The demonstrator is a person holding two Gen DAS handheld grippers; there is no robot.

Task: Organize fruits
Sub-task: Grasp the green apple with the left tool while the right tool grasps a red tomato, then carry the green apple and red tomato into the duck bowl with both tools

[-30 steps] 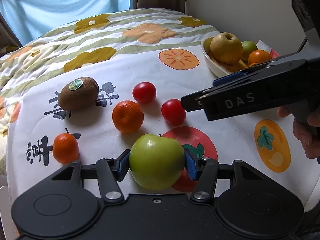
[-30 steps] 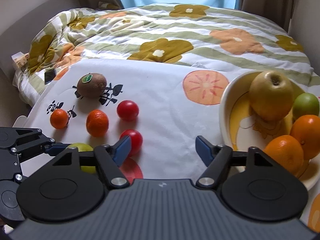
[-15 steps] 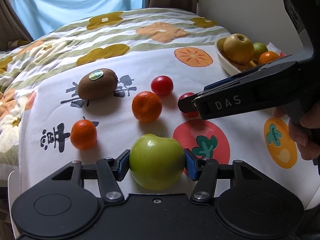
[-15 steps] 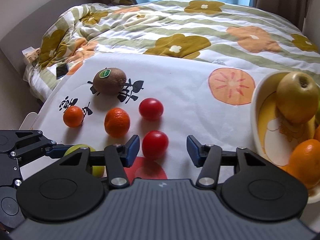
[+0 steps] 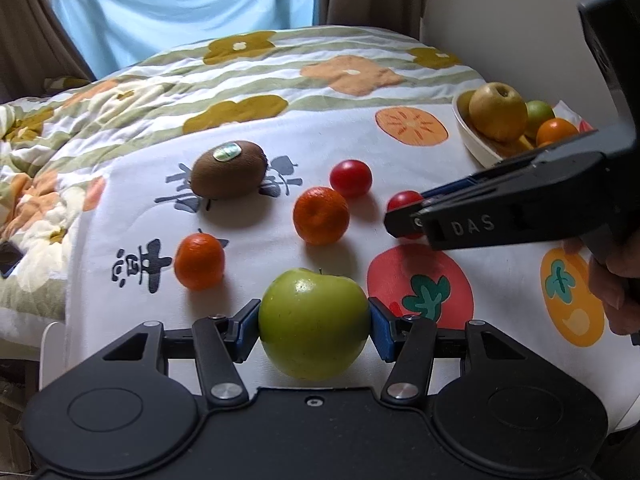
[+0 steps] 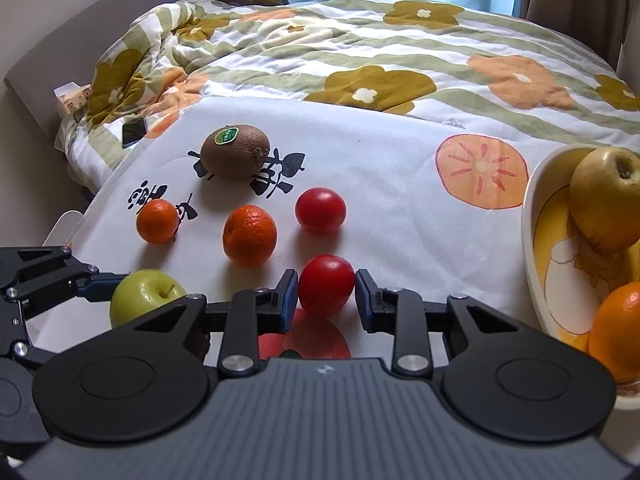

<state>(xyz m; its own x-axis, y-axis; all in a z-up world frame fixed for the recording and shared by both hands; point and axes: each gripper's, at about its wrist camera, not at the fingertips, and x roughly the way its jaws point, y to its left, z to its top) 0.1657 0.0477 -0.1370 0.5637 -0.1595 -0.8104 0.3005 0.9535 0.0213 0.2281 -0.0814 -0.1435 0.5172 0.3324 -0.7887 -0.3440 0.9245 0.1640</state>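
Note:
My left gripper [image 5: 314, 322] is shut on a green apple [image 5: 314, 322], low over the white printed cloth; the apple also shows in the right wrist view [image 6: 146, 294]. My right gripper [image 6: 326, 292] has closed in around a red tomato [image 6: 326, 284] on the cloth, pads at its sides with a slim gap on the right. In the left wrist view its fingers [image 5: 492, 220] cover most of that tomato [image 5: 404, 202]. A second tomato [image 6: 320, 210], two mandarins [image 6: 250, 234] [image 6: 157, 221] and a kiwi [image 6: 235, 151] lie beyond.
A cream bowl [image 6: 538, 216] at the right holds a yellow pear [image 6: 606, 196], an orange [image 6: 618, 330] and other fruit. A rumpled flowered quilt [image 6: 360, 52] lies behind the cloth. A phone [image 6: 133, 131] lies at the cloth's left edge.
My right gripper has moved left and forward and narrowed its jaws around the near tomato. My left gripper has kept hold of the green apple and shifted slightly.

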